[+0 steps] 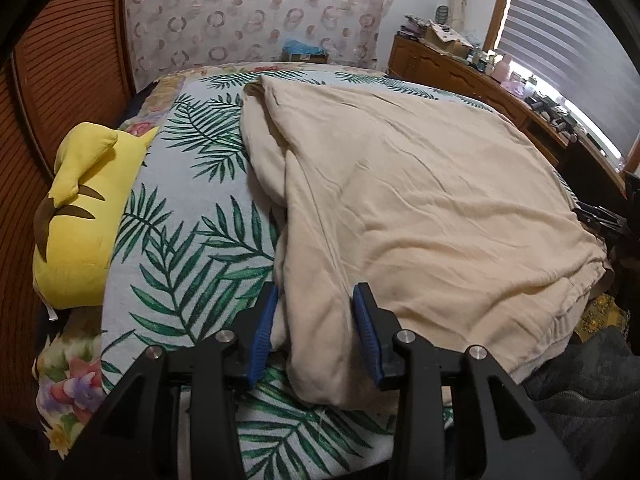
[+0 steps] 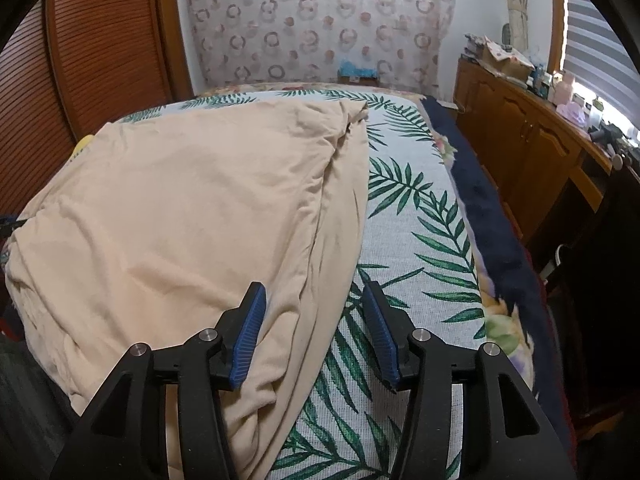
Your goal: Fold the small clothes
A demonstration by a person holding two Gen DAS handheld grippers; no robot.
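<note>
Left wrist view
Tool: your left gripper (image 1: pixel 316 300) stood wide apart, its blue pads (image 1: pixel 366 334) straddling the near left corner of the cream garment (image 1: pixel 420 208) without pinching it.
Garment: it covered the palm-leaf bedspread (image 1: pixel 180 216) from about 6 o'clock up to 12 o'clock and across to 3 o'clock, with its left side already doubled over into a thick lengthwise fold.
Surroundings: a yellow plush cushion (image 1: pixel 84 220) sat at 9 o'clock and a cluttered wooden dresser (image 1: pixel 460 76) at 2 o'clock, both well apart from the cloth.

Right wrist view
Tool: your right gripper (image 2: pixel 314 300) was also spread wide, its left finger (image 2: pixel 250 336) over the garment's near right edge (image 2: pixel 316 320) and the other over bare bedspread (image 2: pixel 404 216); it held nothing.
Garment: it filled the frame from 6 o'clock to 9 o'clock and up to 12 o'clock, its right side turned in as well.

Progress
Done: I judged both long sides folded inward, leaving a tidy, wrinkled panel.
Left: the crosswise fold from near end to far end looked undone, and neither corner was gripped yet.

Hard to make out
Hidden: what kind of garment it was stayed unclear; the layers under the folds were covered.
Cut off: its near hem ran beneath both tools and past the bed's front edge.
</note>
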